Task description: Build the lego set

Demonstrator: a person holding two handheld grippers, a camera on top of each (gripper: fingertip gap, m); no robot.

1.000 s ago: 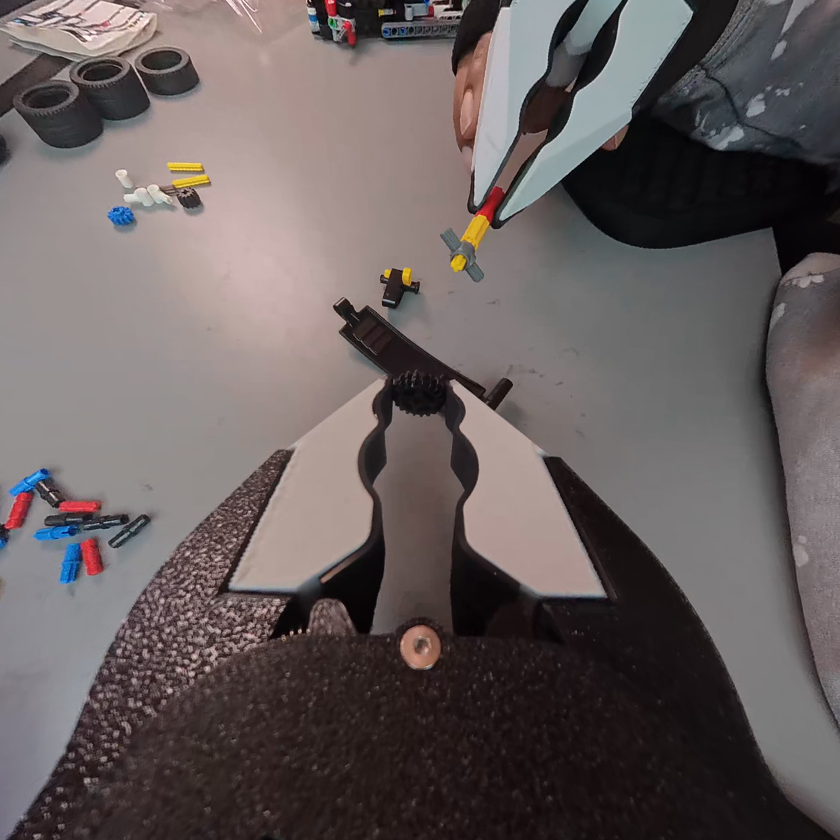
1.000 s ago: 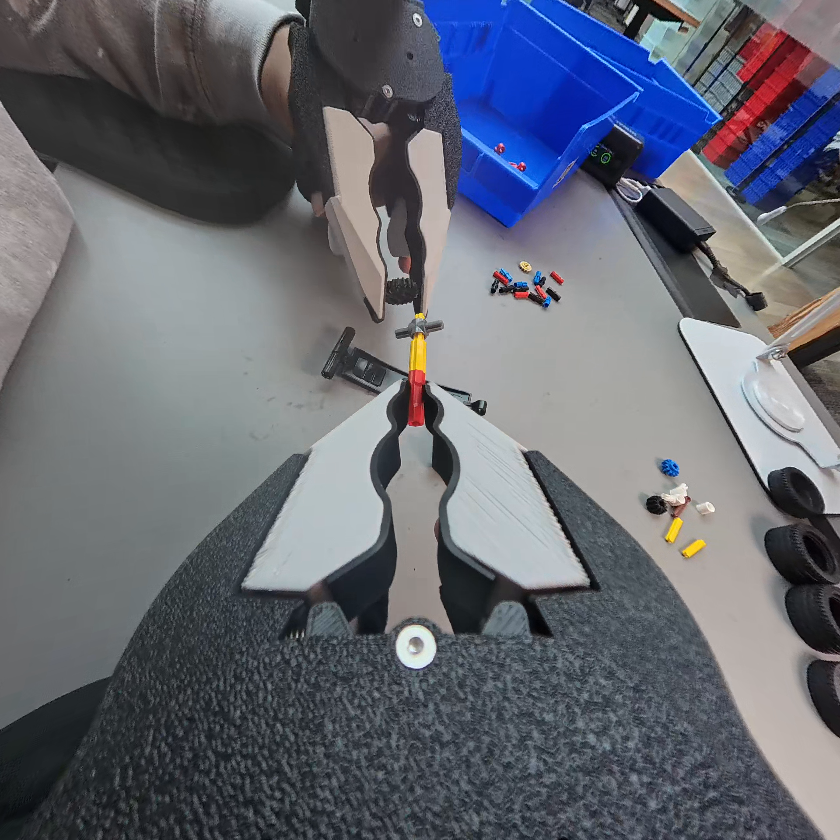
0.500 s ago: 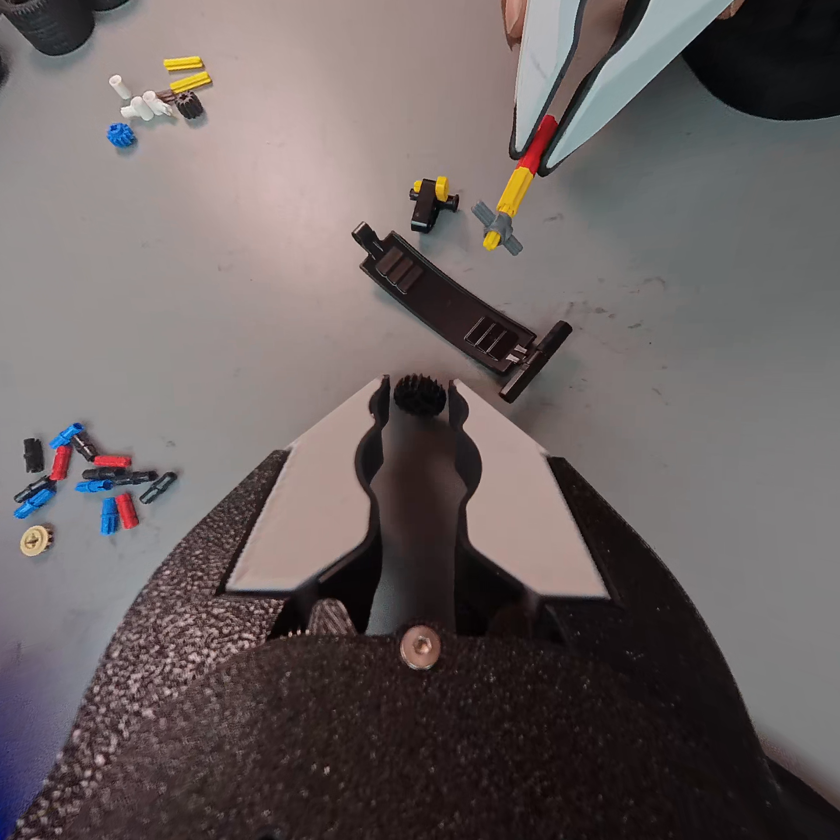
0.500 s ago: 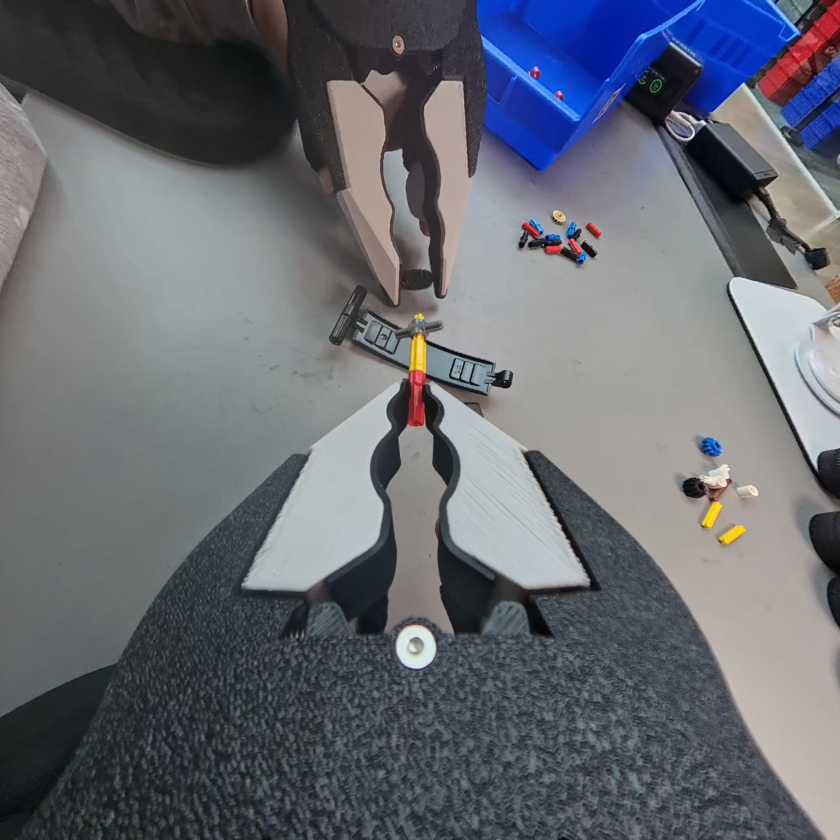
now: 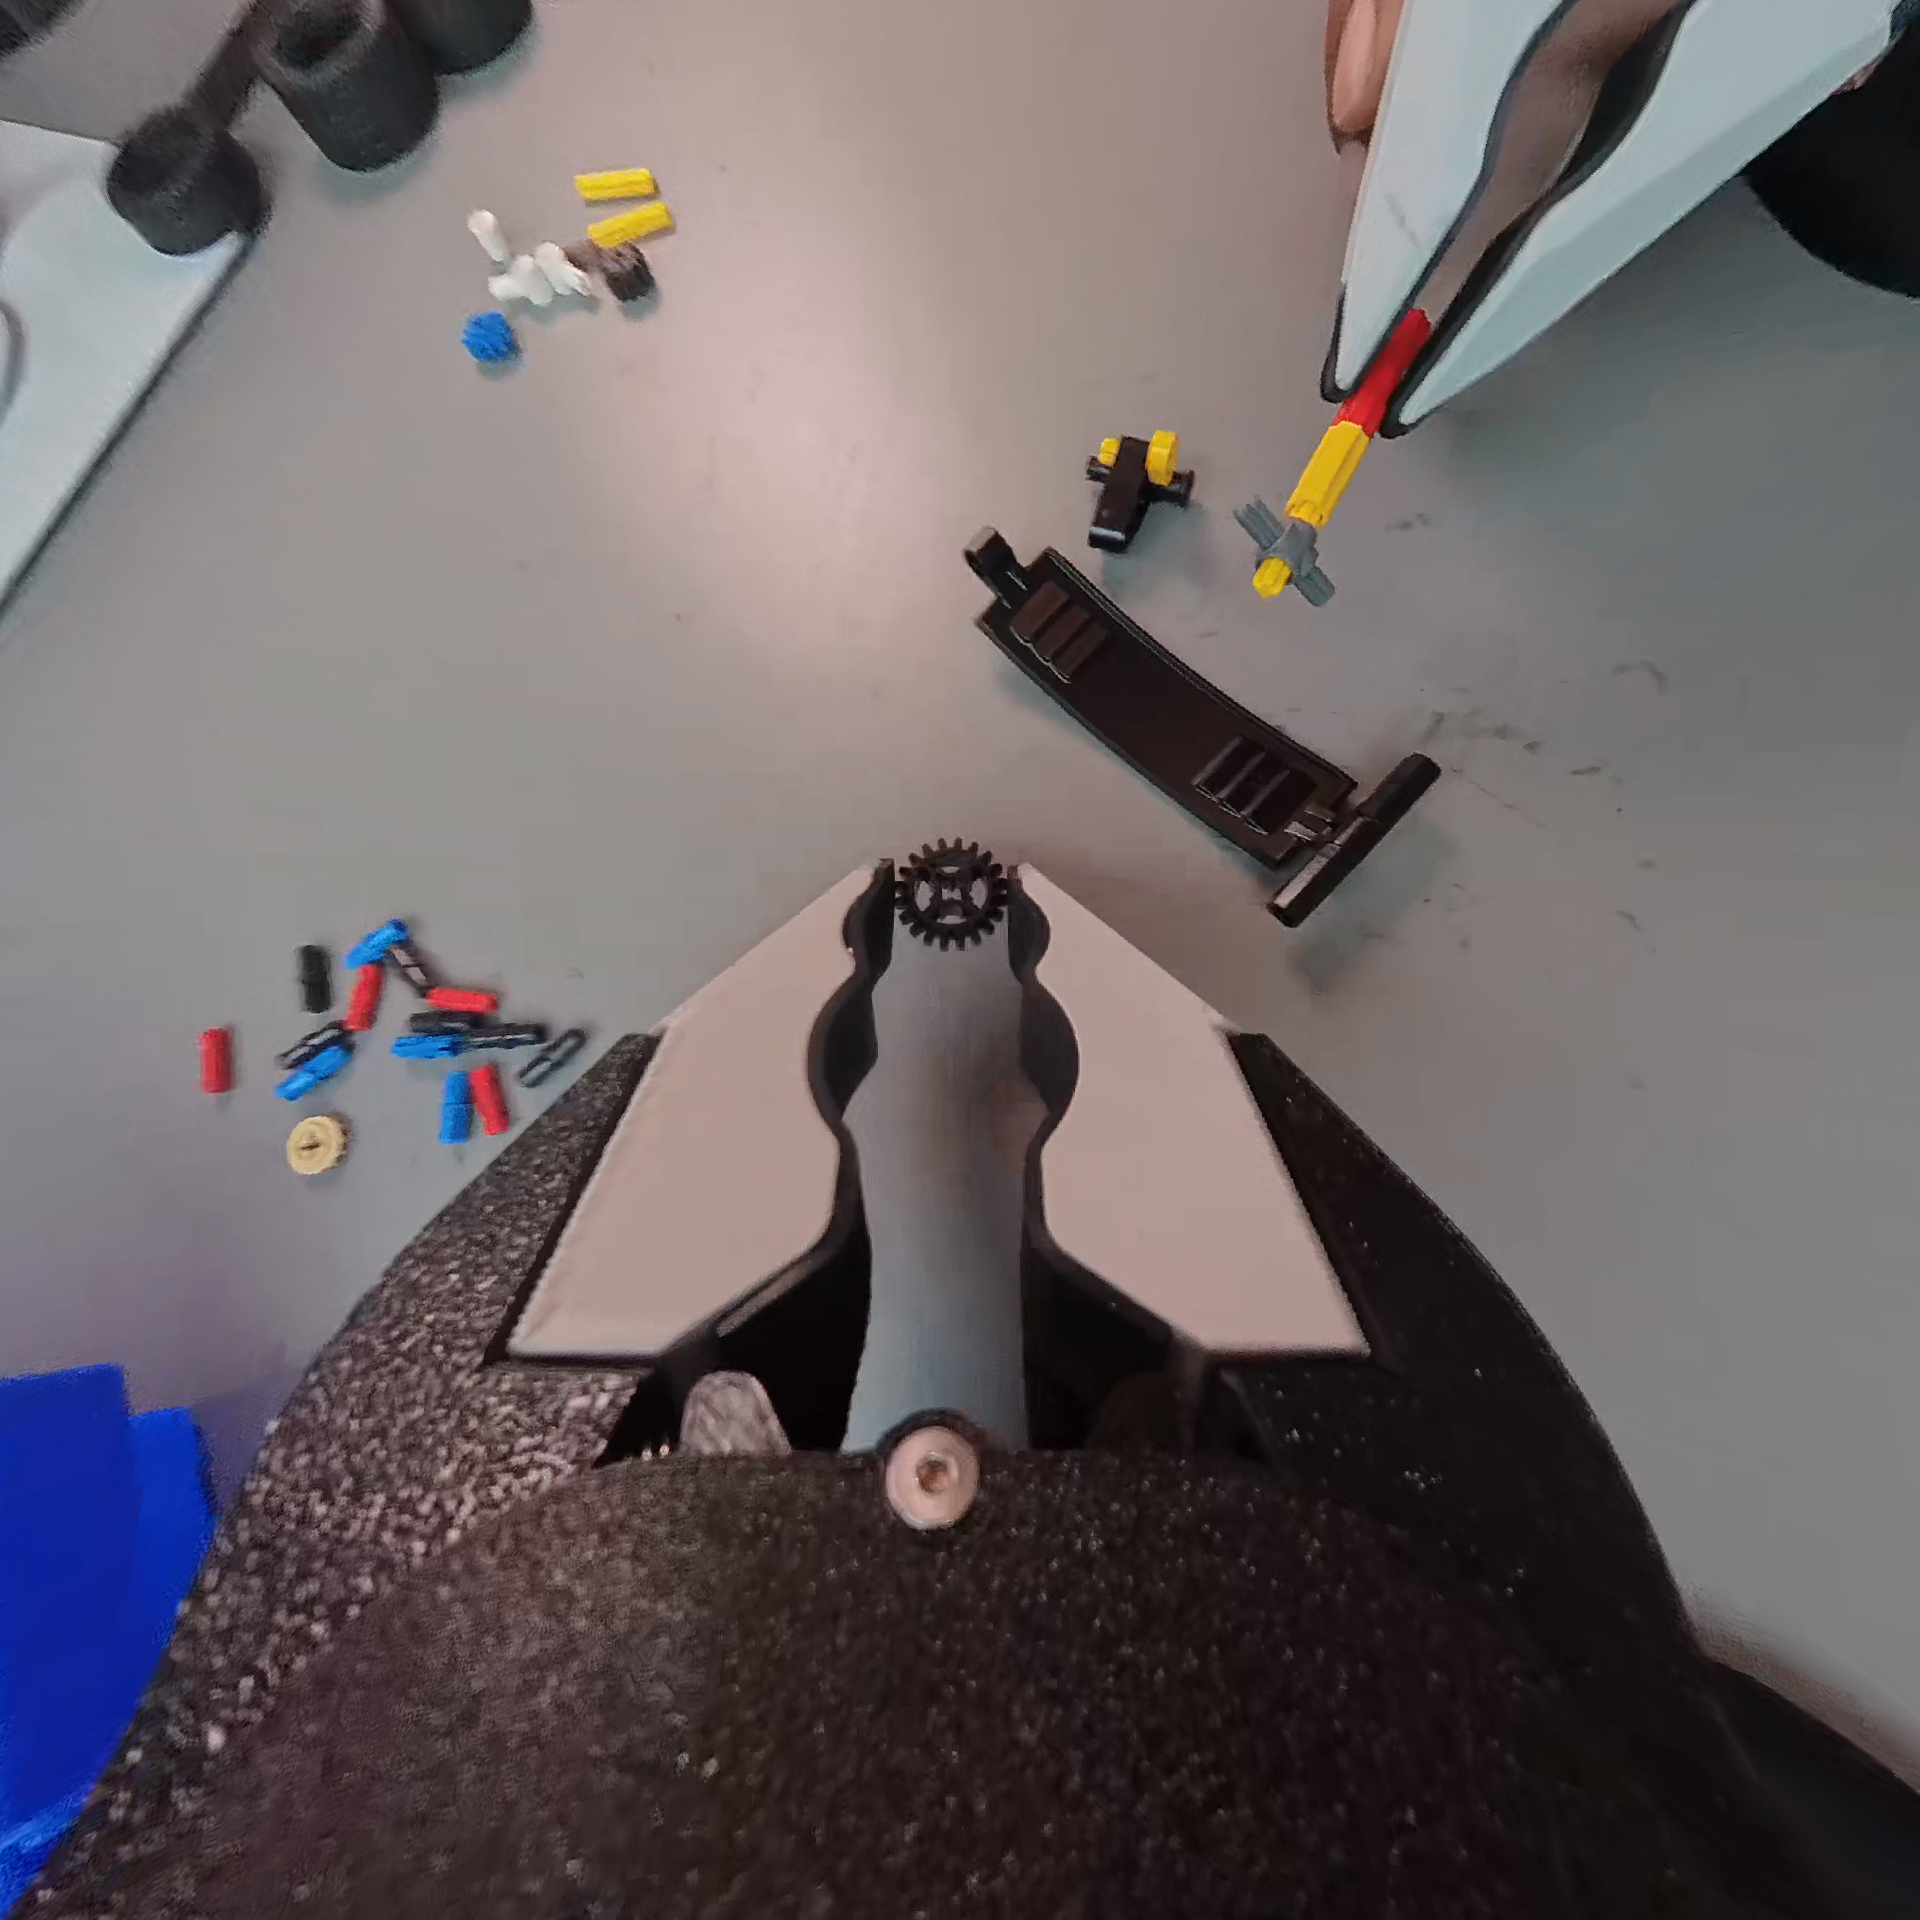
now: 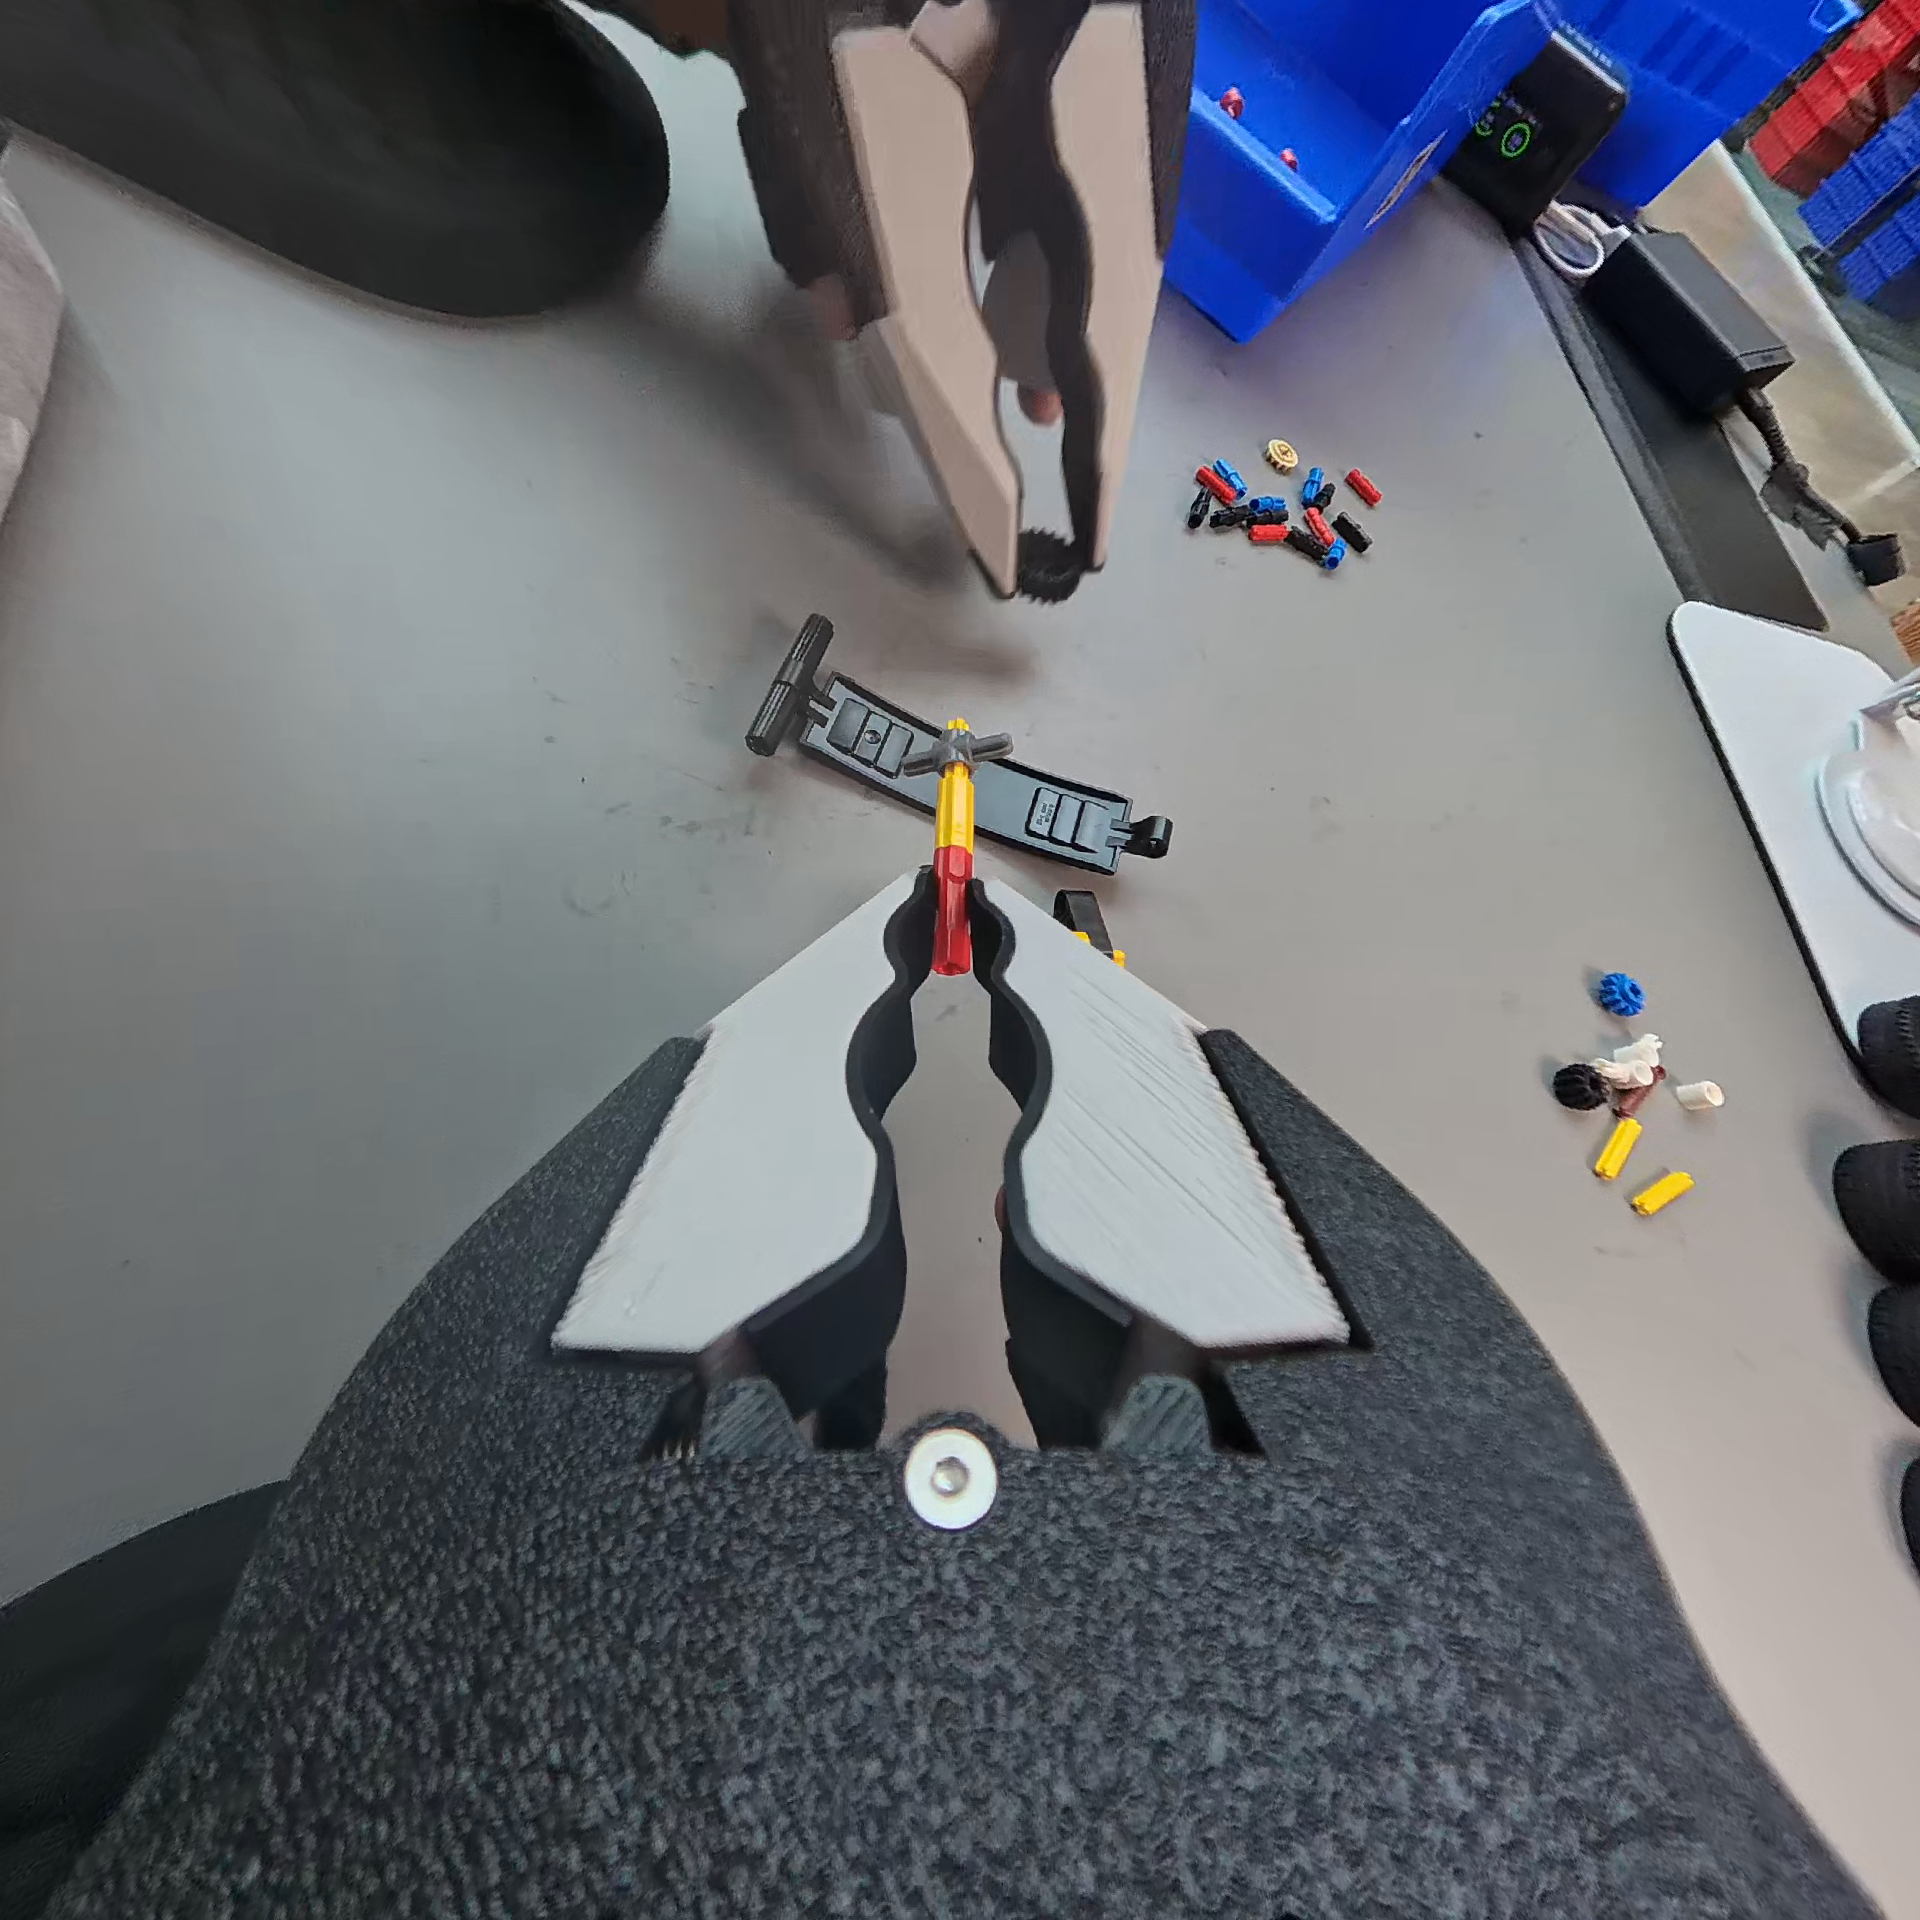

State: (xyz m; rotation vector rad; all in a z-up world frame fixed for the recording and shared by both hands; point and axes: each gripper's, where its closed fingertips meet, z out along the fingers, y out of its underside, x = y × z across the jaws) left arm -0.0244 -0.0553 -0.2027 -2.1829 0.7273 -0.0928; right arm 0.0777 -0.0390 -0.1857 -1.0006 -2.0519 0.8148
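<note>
Left wrist view: the left gripper, at the centre of the frame, has its jaws closed on a small black gear, which now faces the camera flat, its cross-shaped hole showing; half a second ago it was edge-on. At upper right the right gripper has its jaws clamped on the red end of a red and yellow rod with a grey cross-piece at its tip. The two grippers have drawn apart compared with a second ago, so the gear is likely being lined up for threading onto the rod, not yet joined. A curved black strip lies flat on the grey desk between them, beside a small black and yellow piece. Loose red, blue and black pins sit at left. In the right wrist view, a blue bin at the top holds a few small red pieces; black tyres line the right edge.
</note>
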